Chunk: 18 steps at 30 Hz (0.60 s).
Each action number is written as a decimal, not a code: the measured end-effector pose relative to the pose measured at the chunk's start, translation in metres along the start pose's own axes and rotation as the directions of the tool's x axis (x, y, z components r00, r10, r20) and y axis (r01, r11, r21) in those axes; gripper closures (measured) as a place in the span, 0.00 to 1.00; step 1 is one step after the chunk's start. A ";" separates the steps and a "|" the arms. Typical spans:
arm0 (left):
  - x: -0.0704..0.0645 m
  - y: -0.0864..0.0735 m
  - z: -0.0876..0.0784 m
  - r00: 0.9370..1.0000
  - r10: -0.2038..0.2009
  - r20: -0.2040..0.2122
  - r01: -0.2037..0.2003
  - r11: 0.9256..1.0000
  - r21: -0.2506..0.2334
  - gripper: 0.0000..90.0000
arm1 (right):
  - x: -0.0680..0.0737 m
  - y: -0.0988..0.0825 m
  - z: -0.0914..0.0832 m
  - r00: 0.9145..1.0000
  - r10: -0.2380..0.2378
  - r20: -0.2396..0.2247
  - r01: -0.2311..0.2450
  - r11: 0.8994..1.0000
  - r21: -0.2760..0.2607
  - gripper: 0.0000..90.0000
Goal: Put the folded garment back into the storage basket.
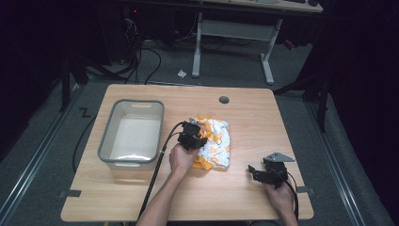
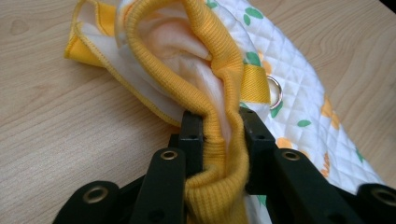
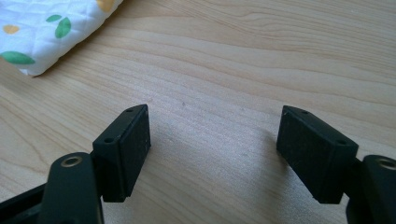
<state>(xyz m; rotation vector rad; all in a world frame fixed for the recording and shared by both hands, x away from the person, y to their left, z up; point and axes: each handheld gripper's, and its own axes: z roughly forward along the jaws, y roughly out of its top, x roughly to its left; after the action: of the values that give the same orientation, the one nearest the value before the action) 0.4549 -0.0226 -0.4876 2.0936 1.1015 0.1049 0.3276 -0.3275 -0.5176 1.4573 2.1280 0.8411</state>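
Note:
A quilted white cloth item (image 1: 215, 143) with orange and green print and yellow ribbed trim lies in the middle of the wooden table (image 1: 244, 113). My left gripper (image 1: 194, 136) sits at its left edge. In the left gripper view, my left gripper (image 2: 220, 126) is shut on the yellow ribbed trim (image 2: 219, 154), which bunches up between the two black jaws; a metal ring (image 2: 274, 91) shows on the cloth behind. My right gripper (image 1: 258, 172) rests low at the front right of the table. Its jaws stand wide apart over bare wood, my right gripper (image 3: 212, 135) being open, with a corner of the cloth (image 3: 42, 32) far off.
A grey-rimmed plastic bin (image 1: 132, 133) stands on the left part of the table, close beside the left hand. A round cable hole (image 1: 224, 100) is near the table's far edge. Cables trail off the front edge from both grippers.

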 end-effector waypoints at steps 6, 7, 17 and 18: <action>-0.003 0.002 -0.013 1.000 0.018 0.013 -0.018 1.000 -0.019 0.83 | 0.000 0.000 0.000 1.000 -0.002 -0.001 0.002 1.000 0.000 0.29; -0.003 0.002 -0.015 1.000 0.017 0.016 -0.017 0.999 -0.028 0.83 | 0.000 0.000 0.000 1.000 -0.002 -0.001 0.002 1.000 0.000 0.29; -0.004 0.005 -0.037 0.999 0.020 0.049 -0.016 0.997 -0.070 0.83 | 0.000 0.000 0.000 1.000 -0.001 -0.001 0.001 1.000 0.000 0.29; -0.005 0.006 -0.039 0.998 0.022 0.051 -0.018 0.997 -0.075 0.83 | 0.000 0.000 0.000 1.000 -0.001 -0.001 0.001 1.000 0.000 0.29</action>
<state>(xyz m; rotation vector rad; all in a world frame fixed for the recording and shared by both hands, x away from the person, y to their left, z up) 0.4404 -0.0053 -0.4549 2.0299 1.0311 0.0994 0.3275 -0.3276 -0.5177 1.4553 2.1290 0.8416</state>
